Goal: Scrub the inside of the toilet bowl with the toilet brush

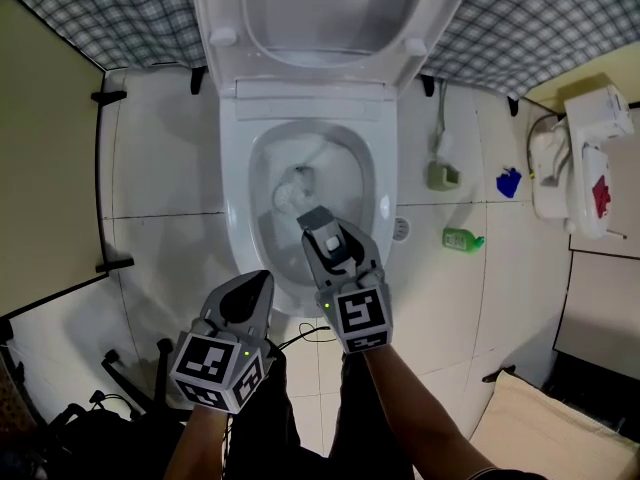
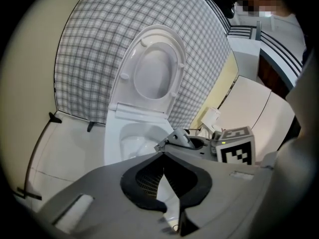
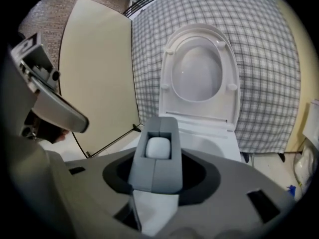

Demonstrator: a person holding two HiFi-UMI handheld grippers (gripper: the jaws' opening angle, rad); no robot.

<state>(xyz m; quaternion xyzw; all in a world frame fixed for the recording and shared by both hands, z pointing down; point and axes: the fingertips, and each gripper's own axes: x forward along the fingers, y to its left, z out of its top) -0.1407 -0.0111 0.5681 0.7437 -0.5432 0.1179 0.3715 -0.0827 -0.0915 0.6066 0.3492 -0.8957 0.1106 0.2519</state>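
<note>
Nearest, at the lower left of the head view, black cables (image 1: 115, 373) lie tangled on the tiled floor (image 1: 160, 168), and a beige pad (image 1: 530, 428) sits in the lower right corner. Just above them the left gripper (image 1: 258, 284) hangs at the front rim of the toilet bowl (image 1: 238, 208), its jaws brought together at the tips with nothing between them. Close on its right, the right gripper (image 1: 338, 256) reaches over the rim, jaws clamped on the grey handle of the toilet brush (image 1: 318, 220). In the right gripper view that handle stands up between the jaws, a white oval set into its end. Its far end dips into the bowl, where the brush head is a pale blur near the water. Nothing blocks the way from either gripper to the bowl. Right of the toilet lie a floor drain (image 1: 400, 229), a green bottle (image 1: 462, 238) and a blue scrap (image 1: 508, 182); a white appliance (image 1: 585, 158) stands at the right edge. Farthest off, the raised seat (image 1: 320, 13) leans against a plaid curtain (image 1: 80, 13)
</note>
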